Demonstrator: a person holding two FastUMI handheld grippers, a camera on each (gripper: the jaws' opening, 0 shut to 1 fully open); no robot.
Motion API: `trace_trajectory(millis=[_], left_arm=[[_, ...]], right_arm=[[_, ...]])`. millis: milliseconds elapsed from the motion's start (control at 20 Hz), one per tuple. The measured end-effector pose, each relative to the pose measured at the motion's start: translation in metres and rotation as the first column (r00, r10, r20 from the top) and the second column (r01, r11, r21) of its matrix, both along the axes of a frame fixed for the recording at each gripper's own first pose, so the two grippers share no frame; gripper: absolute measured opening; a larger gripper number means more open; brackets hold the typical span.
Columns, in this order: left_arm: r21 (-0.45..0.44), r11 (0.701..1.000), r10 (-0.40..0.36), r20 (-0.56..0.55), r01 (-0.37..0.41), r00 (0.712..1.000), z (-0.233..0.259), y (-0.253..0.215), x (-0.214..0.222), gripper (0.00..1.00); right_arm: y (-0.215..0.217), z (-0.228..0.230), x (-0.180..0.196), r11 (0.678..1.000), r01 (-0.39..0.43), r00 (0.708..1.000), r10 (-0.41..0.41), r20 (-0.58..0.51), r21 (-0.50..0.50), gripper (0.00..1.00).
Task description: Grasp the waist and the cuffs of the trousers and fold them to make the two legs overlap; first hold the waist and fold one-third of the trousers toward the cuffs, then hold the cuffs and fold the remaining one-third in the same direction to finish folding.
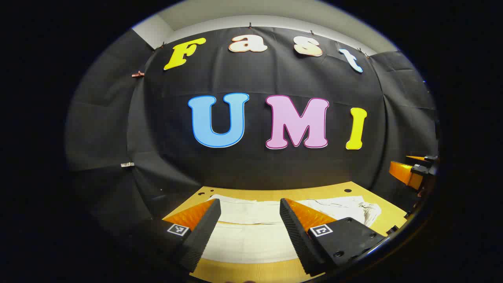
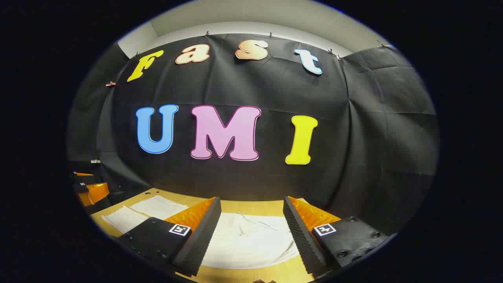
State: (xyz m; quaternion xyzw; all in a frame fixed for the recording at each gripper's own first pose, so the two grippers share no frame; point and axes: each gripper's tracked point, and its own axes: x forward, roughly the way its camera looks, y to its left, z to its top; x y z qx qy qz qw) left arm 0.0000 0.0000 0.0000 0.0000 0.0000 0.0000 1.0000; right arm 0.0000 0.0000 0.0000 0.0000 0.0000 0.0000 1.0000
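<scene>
Left gripper view — trousers lying crosswise

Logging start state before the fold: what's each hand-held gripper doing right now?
Left hand-held gripper: open, holding nothing, above the white trousers.
Right hand-held gripper: open, holding nothing, above the trousers too.

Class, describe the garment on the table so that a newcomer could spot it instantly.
Start at the light wooden table in front of the black cloth wall. Spread flat across it lie the white fabric trousers, with both open grippers above them. They are the one soft, creased, pale thing on the wood.
</scene>
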Motion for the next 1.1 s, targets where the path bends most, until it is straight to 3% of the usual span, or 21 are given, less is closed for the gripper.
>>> trace_trajectory(millis=[250,1100], left_arm=[[0.001,1.000,-0.024,-0.013,0.024,1.000,-0.003,-0.003,-0.002,0.96],[0.004,0.999,0.036,-0.070,-0.036,0.997,-0.029,0.006,0.005,0.96]], right_arm=[[-0.012,-0.002,0.002,1.000,-0.004,1.000,0.004,-0.006,0.017,0.98],[-0.013,-0.029,0.006,0.995,-0.078,0.995,0.074,-0.072,-0.058,0.97]])
